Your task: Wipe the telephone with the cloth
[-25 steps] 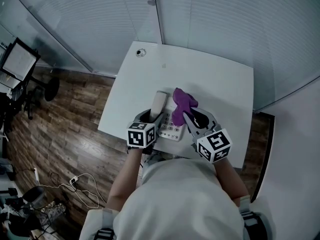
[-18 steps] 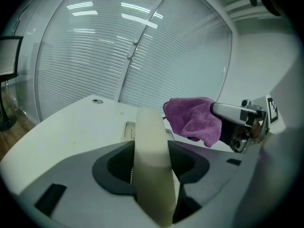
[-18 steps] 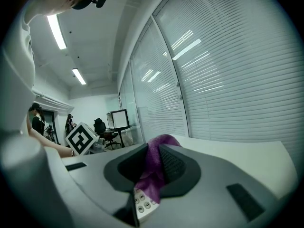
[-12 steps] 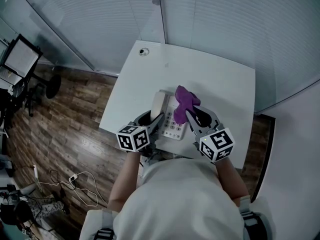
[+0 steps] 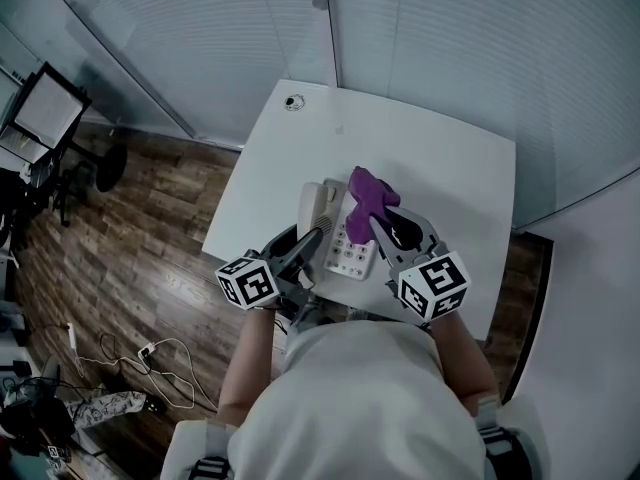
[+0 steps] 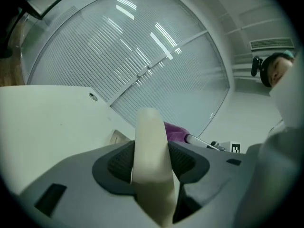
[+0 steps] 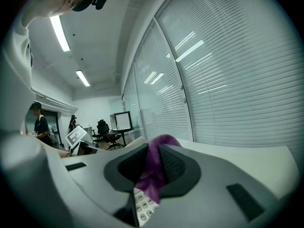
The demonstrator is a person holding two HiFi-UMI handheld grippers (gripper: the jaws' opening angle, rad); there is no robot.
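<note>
A cream telephone point(image 5: 350, 251) with a keypad sits near the front edge of the white table point(image 5: 440, 168). My left gripper point(image 5: 316, 232) is shut on its handset point(image 5: 313, 206), which stands between the jaws as a cream bar point(image 6: 149, 151) in the left gripper view. The handset sits at the phone's left side, raised at the near end. My right gripper point(image 5: 385, 220) is shut on a purple cloth point(image 5: 368, 194) that lies bunched over the phone's right half. In the right gripper view the cloth point(image 7: 153, 172) hangs between the jaws above the keypad point(image 7: 142, 208).
A small round grommet point(image 5: 293, 101) is set in the table's far left corner. Glass walls with blinds point(image 5: 420, 38) enclose the table behind and to the right. Left of the table lie wood floor point(image 5: 130, 238), loose cables point(image 5: 150, 358) and a monitor point(image 5: 45, 108).
My left gripper has swung out to the left and down, tilting the handset up off the phone's left side. The right gripper and cloth have barely moved.
</note>
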